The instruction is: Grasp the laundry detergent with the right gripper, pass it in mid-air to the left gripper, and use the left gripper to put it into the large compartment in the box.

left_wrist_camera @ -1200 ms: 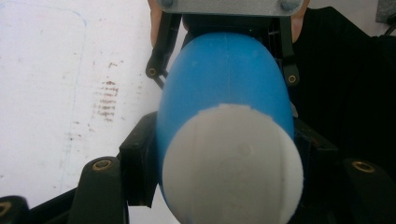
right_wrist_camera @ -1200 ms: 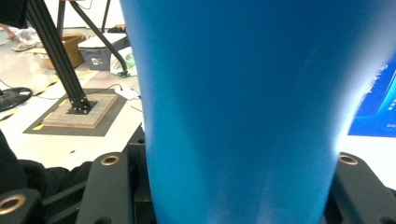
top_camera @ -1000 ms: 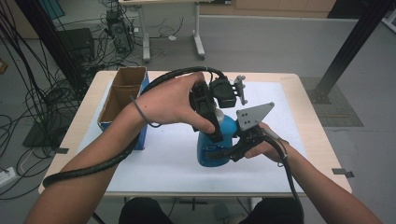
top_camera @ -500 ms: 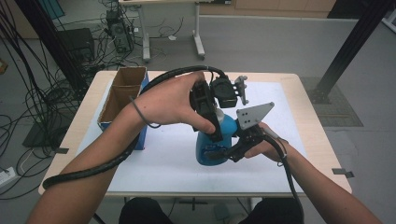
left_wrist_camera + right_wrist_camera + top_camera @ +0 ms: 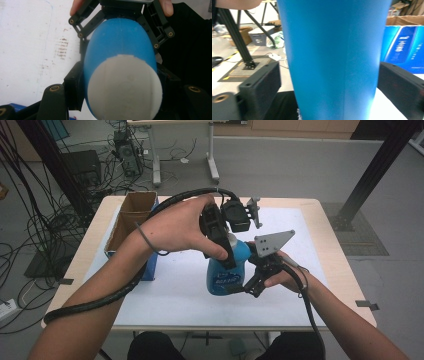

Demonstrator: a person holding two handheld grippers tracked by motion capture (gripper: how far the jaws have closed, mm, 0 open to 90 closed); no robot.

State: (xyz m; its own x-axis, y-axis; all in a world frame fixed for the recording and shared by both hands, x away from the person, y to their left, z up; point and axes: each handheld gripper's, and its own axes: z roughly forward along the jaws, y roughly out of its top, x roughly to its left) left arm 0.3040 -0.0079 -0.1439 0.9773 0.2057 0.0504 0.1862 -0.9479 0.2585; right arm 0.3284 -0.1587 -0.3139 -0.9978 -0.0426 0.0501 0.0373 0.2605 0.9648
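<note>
A blue bottle (image 5: 226, 276) with a white cap (image 5: 125, 87) stands upright on the white mat (image 5: 170, 285) in the middle of the table. My left gripper (image 5: 227, 254) comes down from above, its jaws closed on either side of the bottle's top just under the cap. My right gripper (image 5: 250, 285) reaches in from the right and is shut on the bottle's lower body (image 5: 334, 50), with a black pad on each side. In the left gripper view the right gripper's linkage wraps the far side of the bottle (image 5: 120, 42).
An open cardboard box (image 5: 131, 215) stands at the table's left edge with a blue carton (image 5: 151, 266) against its near end. A black post (image 5: 372, 170) rises off the table's far right corner. Cables cover the floor at left.
</note>
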